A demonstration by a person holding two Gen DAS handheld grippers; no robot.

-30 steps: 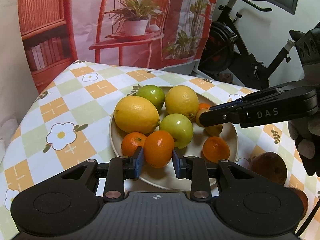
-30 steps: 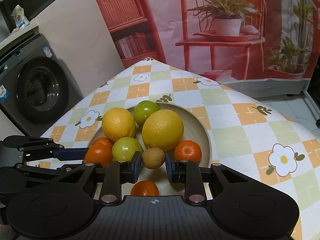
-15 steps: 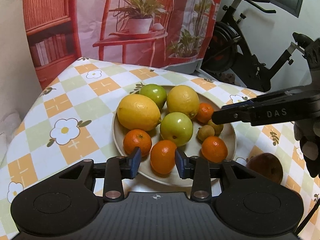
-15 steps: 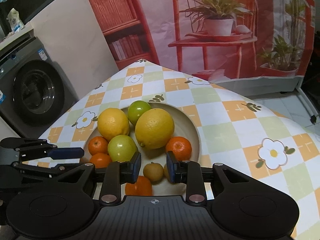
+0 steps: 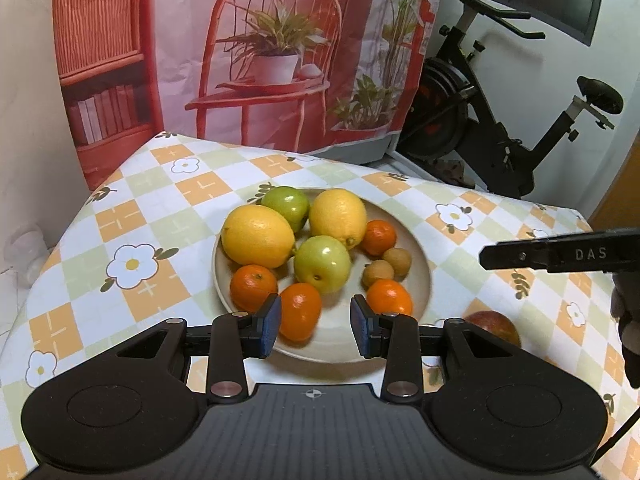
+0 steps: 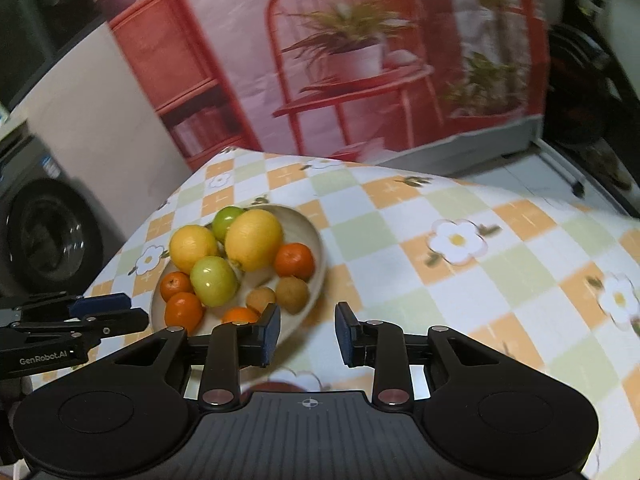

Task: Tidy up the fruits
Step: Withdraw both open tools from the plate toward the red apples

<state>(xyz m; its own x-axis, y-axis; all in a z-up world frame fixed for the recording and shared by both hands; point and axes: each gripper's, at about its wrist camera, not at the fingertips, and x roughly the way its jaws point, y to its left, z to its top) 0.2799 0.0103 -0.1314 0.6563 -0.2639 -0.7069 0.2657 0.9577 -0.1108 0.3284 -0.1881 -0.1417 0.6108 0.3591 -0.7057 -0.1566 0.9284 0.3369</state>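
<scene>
While the left gripper (image 5: 315, 326) hangs over the near rim of the beige plate (image 5: 425, 280), its jaws stand slightly apart with nothing pressed between the blue pads; a mandarin (image 5: 300, 316) lies on the plate just past the left pad, apparently clear of it, though the fruit's edge is blurred there.

Plate contents, left wrist view:
- two lemons (image 5: 257, 236), side by side toward the far half
- one green fruit at the far rim (image 5: 286, 205), a second green apple-like fruit (image 5: 322, 264) in the centre
- four mandarins in all, one beside the right-hand lemon (image 5: 378, 237), one below the left-hand lemon (image 5: 253, 287), one at the near right (image 5: 389, 298)
- two small brown round fruits (image 5: 378, 273), touching each other, between the right-hand mandarins

A red-brown fruit (image 5: 494, 326) rests on the checked floral tablecloth (image 5: 132, 264), off the plate, near its right side.

The right gripper (image 6: 307, 333) is off to the right of the plate, over bare tablecloth; its jaws are opening by a narrow gap and nothing sits between them. Right wrist view is motion-blurred. A dark reddish shape at the base of that gripper cannot be identified.
</scene>
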